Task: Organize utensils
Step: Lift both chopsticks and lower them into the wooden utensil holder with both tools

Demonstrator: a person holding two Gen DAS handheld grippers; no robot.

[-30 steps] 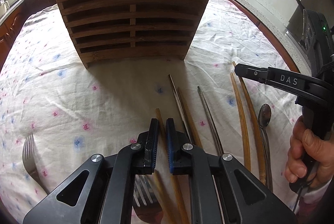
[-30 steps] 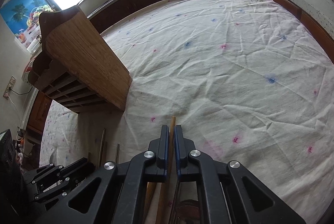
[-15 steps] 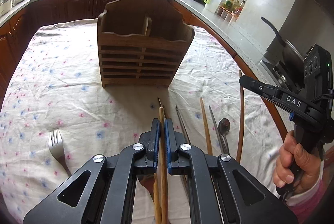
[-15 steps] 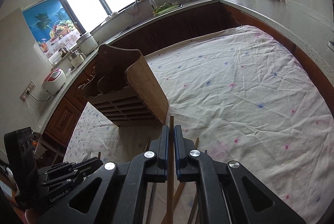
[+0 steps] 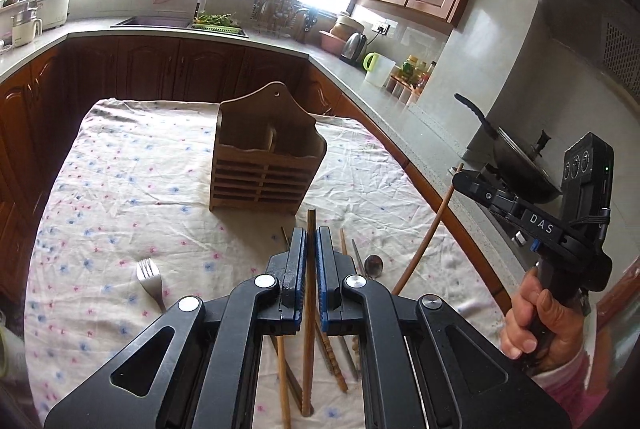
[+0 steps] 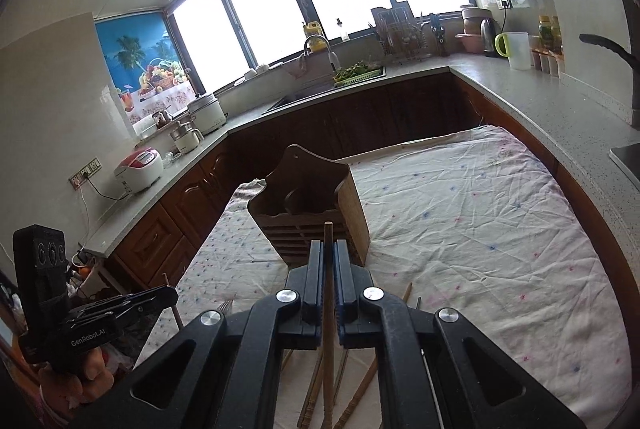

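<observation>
- The tablecloth [image 5: 132,189] is cream, sprinkled with small blue and pink flowers;
- the slatted utensil holder [image 5: 266,165] is mid-brown wood;
- the chopstick [image 5: 310,293] clamped in the left gripper [image 5: 310,249] is dark brown; the gripper is black with blue pads;
- the chopstick [image 6: 328,269] in the right gripper [image 6: 328,261] is lighter brown;
- the fork [image 5: 149,279] and spoon [image 5: 373,265] are silver;
- the cabinets [image 5: 160,69] are dark reddish-brown;
- the jug [image 5: 378,69] is white with a lime-green handle.
</observation>
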